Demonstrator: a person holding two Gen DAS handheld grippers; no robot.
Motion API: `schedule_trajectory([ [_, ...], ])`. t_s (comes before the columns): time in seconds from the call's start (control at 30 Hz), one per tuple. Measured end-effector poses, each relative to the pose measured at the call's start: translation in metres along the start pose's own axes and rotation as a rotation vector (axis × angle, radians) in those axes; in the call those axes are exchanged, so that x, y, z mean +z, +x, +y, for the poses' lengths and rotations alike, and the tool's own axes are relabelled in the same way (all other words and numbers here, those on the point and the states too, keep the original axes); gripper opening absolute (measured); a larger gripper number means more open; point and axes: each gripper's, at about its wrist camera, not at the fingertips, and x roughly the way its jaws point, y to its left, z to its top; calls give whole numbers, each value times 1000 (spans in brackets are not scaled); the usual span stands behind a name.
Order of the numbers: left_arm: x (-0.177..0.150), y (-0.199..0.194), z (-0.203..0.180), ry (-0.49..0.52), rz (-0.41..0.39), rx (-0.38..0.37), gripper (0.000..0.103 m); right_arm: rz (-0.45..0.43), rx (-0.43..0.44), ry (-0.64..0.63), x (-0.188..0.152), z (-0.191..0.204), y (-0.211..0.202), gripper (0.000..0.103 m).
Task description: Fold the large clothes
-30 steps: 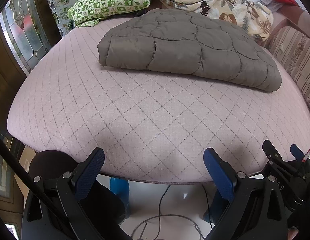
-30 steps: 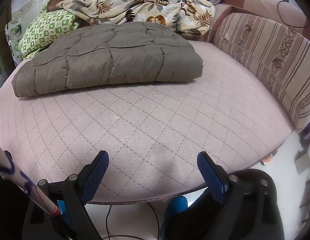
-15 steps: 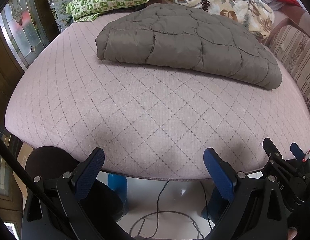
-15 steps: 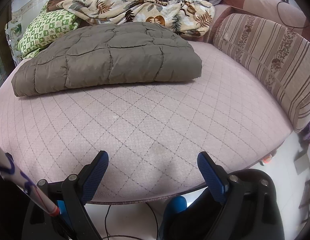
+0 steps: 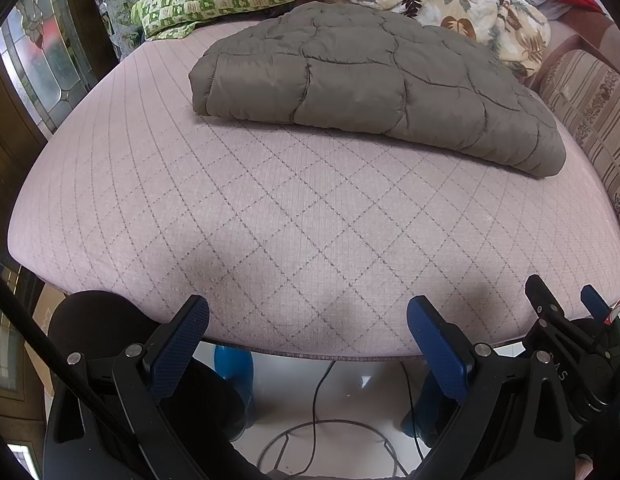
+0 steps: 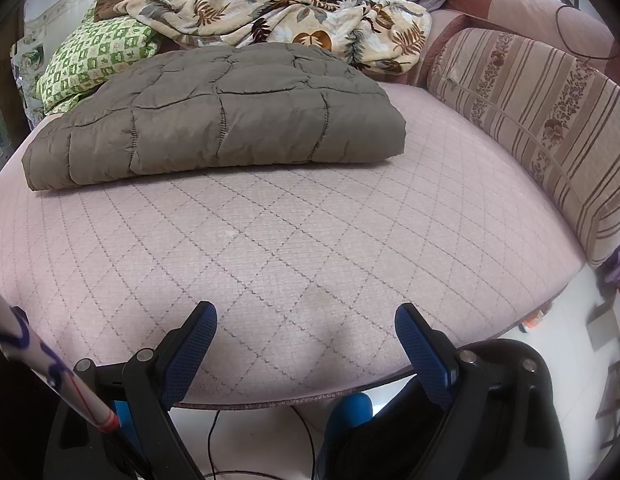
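A grey-brown quilted jacket point(image 5: 374, 92) lies folded into a thick slab on the far half of a pink quilted bed point(image 5: 294, 232), its long axis running across the bed from left to right, its near folded edge facing both claws. The left claw point(image 5: 308, 340) and the right claw point(image 6: 306, 344) hang over the bed's near edge, each spread wide with nothing between its blue pads, both well apart from the garment with bare mattress between. Neither looks clearly nearer; the left faces the bundle's left end, the right its right corner. Judged from the neat bundle, the fold appears finished or nearly so. Behind the garment sit a green checked pillow point(image 6: 94, 60) and a leaf-print blanket point(image 6: 294, 20), with a striped cushion point(image 6: 550, 120) to the right. The garment's far side and underside are hidden, so sleeves and collar cannot be made out.
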Motion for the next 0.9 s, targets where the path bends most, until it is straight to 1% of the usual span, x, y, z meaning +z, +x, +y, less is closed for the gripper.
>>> schedule_trajectory([
  [0.9, -2, 12, 1, -9, 19, 2, 99, -4, 1, -10, -2, 4, 3, 94],
])
